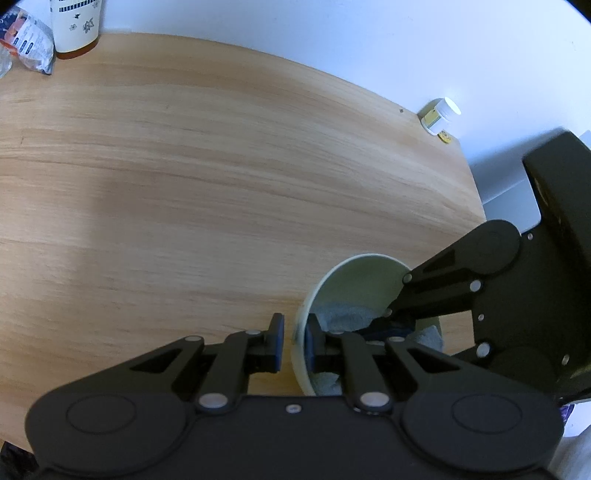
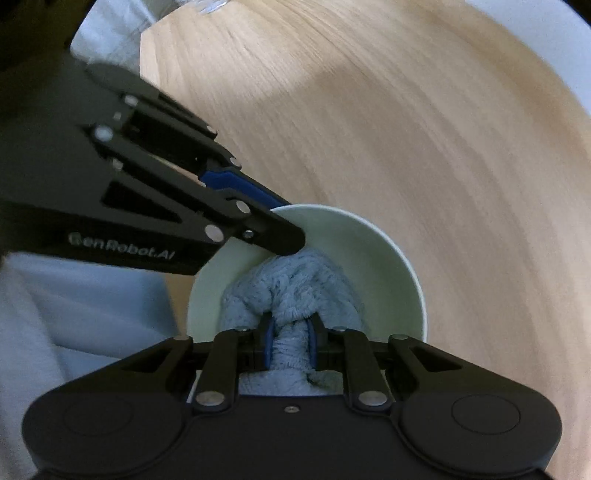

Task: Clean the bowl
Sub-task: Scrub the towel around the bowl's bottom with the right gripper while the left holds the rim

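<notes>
A pale green bowl (image 1: 364,275) stands on the wooden table near its right edge; it also shows in the right wrist view (image 2: 376,251). My left gripper (image 1: 294,341) is shut on the bowl's near rim, one pad outside the wall and one inside. In the right wrist view the left gripper (image 2: 284,225) reaches in from the left onto the rim. My right gripper (image 2: 290,347) is shut on a light blue fluffy cloth (image 2: 295,288) and presses it inside the bowl. In the left wrist view the right gripper (image 1: 391,321) reaches down into the bowl onto the cloth (image 1: 345,314).
The wooden table (image 1: 203,184) stretches far and left. A cream patterned cup (image 1: 75,24) and a snack packet (image 1: 27,44) stand at the far left corner. A small white bottle (image 1: 441,114) stands at the far right edge. Grey fabric (image 2: 74,302) lies beyond the table edge.
</notes>
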`<state>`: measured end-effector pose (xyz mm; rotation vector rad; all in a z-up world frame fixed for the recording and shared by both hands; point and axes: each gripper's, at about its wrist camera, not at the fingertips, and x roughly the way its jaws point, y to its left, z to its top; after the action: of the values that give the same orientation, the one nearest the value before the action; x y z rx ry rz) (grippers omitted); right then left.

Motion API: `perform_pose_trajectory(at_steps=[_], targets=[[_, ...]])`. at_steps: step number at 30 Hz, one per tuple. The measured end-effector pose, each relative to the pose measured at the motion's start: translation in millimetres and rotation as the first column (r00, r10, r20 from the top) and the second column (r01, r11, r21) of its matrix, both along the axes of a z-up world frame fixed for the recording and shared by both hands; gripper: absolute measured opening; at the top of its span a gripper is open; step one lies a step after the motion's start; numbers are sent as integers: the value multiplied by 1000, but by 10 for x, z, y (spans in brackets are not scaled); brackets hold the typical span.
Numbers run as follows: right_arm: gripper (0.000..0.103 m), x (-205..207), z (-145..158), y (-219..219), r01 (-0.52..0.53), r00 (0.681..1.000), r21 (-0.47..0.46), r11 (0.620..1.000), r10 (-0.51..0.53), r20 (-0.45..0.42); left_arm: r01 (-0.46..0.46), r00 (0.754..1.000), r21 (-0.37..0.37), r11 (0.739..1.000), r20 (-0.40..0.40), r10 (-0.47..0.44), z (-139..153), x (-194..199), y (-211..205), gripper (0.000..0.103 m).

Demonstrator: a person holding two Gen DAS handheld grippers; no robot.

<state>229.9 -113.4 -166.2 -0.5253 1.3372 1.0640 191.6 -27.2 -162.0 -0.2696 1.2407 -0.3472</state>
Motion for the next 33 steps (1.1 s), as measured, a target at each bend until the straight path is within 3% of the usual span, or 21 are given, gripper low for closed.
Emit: perform_pose_trajectory(at_steps=[5, 9, 15, 21, 26, 33], targets=[[21, -30, 120, -61, 75, 992, 20, 997, -76, 104, -35, 998, -55, 998, 43, 37, 177, -53, 88, 11], [21, 74, 263, -247, 219, 974, 116, 969, -225, 37, -60, 996, -79, 995, 59, 65, 306, -145, 175, 11], [21, 1, 352, -394, 277, 961, 247, 929, -264, -84, -89, 996, -94, 992, 9, 90, 225, -152, 228, 11], [21, -8, 274, -561, 277, 961, 243, 930, -268, -71, -82, 997, -83, 993, 8, 83, 186, -143, 209, 11], [21, -83, 275, -419, 303, 953, 234, 924, -297, -64, -95, 995, -65, 993, 8, 95, 178, -152, 199, 12], [19, -194, 196, -272, 285, 955, 161, 945, -295, 42, -99, 995, -63, 993, 3, 99, 193, -181, 184, 12]])
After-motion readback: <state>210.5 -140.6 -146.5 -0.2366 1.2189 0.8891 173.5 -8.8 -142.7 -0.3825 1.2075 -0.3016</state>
